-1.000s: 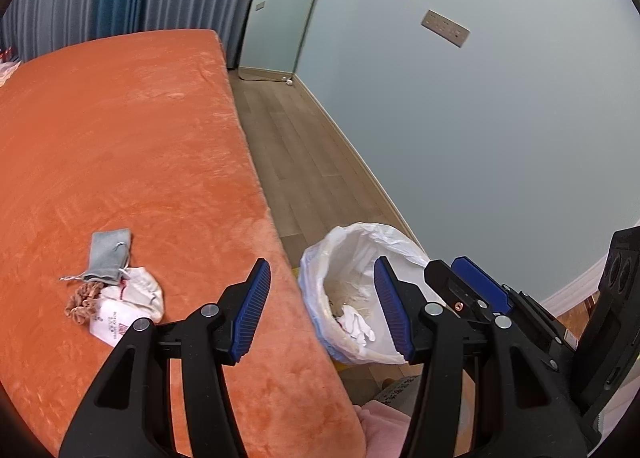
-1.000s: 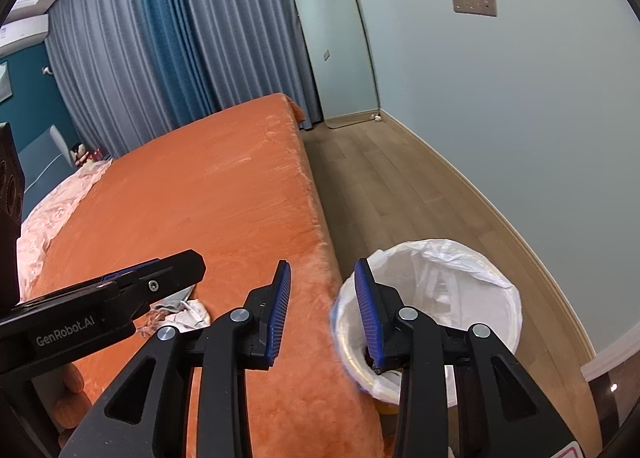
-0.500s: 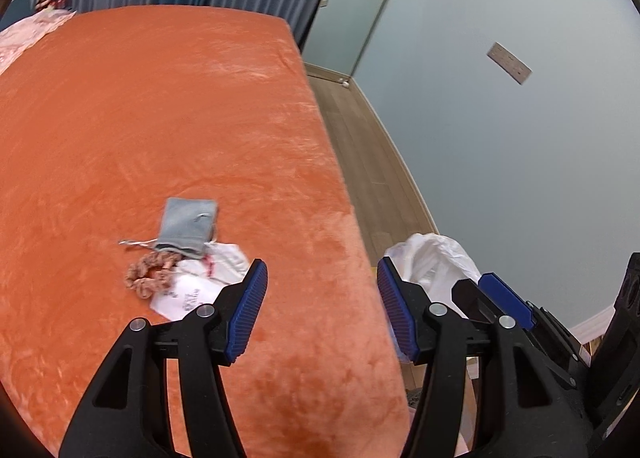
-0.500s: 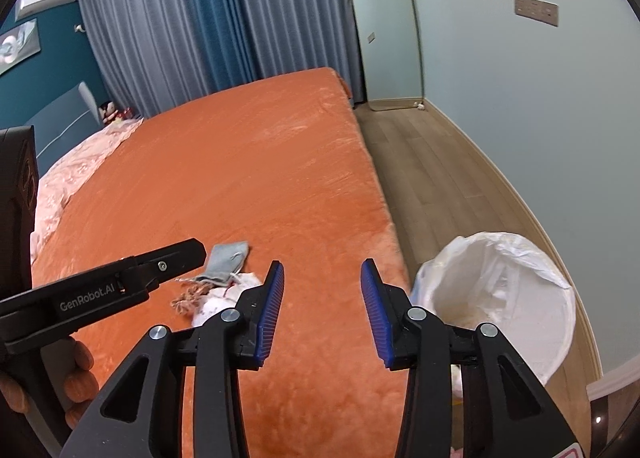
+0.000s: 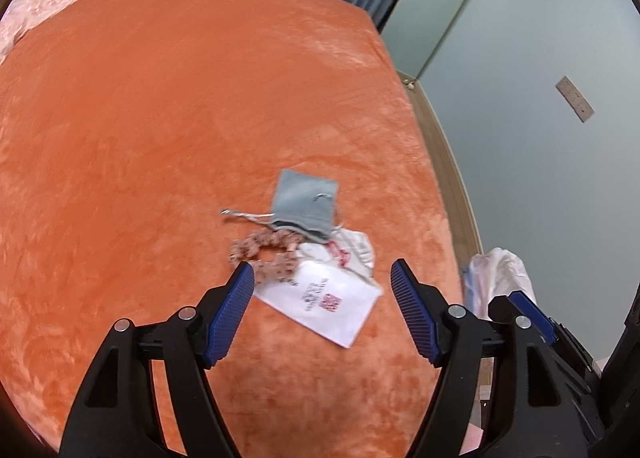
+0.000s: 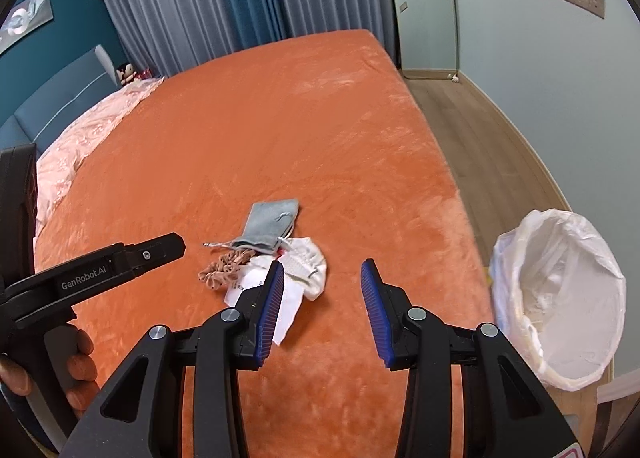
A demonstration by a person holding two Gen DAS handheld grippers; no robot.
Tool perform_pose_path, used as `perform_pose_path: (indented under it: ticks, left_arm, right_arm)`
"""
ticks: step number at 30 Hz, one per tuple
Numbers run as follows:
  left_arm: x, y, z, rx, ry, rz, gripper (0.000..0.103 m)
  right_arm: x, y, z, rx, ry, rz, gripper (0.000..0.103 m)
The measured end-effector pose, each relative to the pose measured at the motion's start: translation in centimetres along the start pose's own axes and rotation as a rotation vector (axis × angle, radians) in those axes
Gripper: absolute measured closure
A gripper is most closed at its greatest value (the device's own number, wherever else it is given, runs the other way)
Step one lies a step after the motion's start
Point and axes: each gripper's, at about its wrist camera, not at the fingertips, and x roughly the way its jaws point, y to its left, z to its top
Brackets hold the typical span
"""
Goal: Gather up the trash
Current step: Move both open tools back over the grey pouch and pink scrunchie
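A small pile lies on the orange bed (image 5: pixel 160 117): a white printed packet (image 5: pixel 324 304), a grey drawstring pouch (image 5: pixel 304 207), a pink scrunchie (image 5: pixel 262 254) and a crumpled white cloth (image 5: pixel 352 252). My left gripper (image 5: pixel 322 286) is open and empty, hovering just short of the packet. My right gripper (image 6: pixel 322 282) is open and empty, near the white cloth (image 6: pixel 306 268), with the pouch (image 6: pixel 270 225) and scrunchie (image 6: pixel 222 270) beyond to the left. The left gripper also shows in the right wrist view (image 6: pixel 120 262).
A bin lined with a white bag (image 6: pixel 560 298) stands on the wood floor (image 6: pixel 480 137) beside the bed's right edge; its bag shows in the left wrist view (image 5: pixel 498 272). A pink quilt (image 6: pixel 88 137) lies at the bed's far left. A mirror (image 6: pixel 424 5) leans on the wall.
Both grippers have swung left from over the bin toward the pile on the bed. The pile now sits between the left gripper's fingers in view. Both stay open.
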Motion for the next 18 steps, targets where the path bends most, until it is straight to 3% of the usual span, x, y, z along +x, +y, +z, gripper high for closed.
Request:
perform_pose_path:
  ticks: [9,18]
  left_arm:
    - [4.0,4.7,-0.2,-0.101,0.077,0.031,0.035]
    - [8.1,6.9,0.4,-0.187,0.139,0.01,0.036]
  right_arm:
    - [6.1,1.1,-0.3,-0.003,0.091,-0.003,0.063]
    - [11.6,1.3,-0.5,-0.006,0.179,-0.004,0.067]
